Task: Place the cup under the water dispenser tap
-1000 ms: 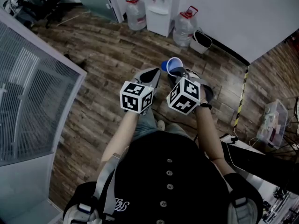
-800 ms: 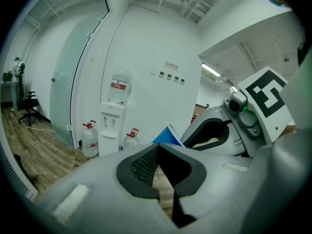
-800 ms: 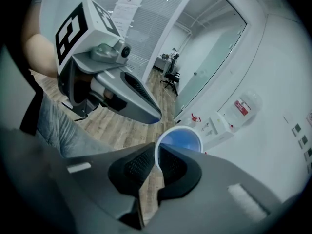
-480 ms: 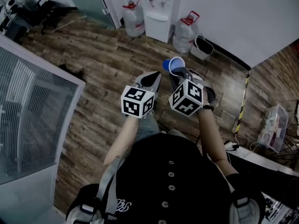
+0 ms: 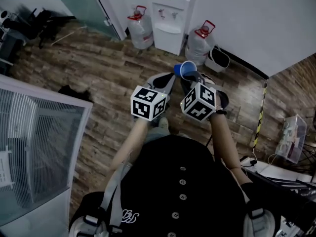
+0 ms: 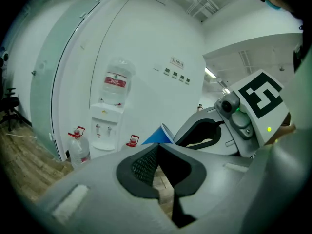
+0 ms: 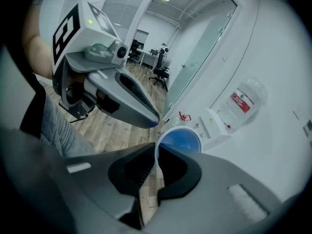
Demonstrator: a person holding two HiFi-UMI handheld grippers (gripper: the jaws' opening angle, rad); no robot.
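Observation:
The blue cup point(image 5: 186, 69) hangs in the air above the wood floor, mouth tilted toward the camera. My right gripper point(image 5: 192, 76) is shut on its rim; in the right gripper view the cup point(image 7: 180, 140) wall sits pinched between the jaws of the right gripper point(image 7: 157, 156). My left gripper point(image 5: 168, 78) floats just left of the cup, jaws shut with nothing between them, tips meeting in the left gripper view point(image 6: 158, 145). The white water dispenser point(image 5: 168, 14) stands against the wall ahead, beyond the cup; its taps point(image 6: 102, 128) sit below a bottle point(image 6: 117, 82).
Water jugs point(image 5: 140, 28) point(image 5: 200, 44) stand on the floor at either side of the dispenser, a white bin point(image 5: 218, 59) to the right. A glass door point(image 5: 89, 4) is at the left, a metal grille partition point(image 5: 34, 147) nearer left, striped floor tape point(image 5: 260, 117) at right.
The person has walked toward the dispenser: it and the jugs sit lower and larger in the head view. Both grippers travelled along, the cup still held in the right one.

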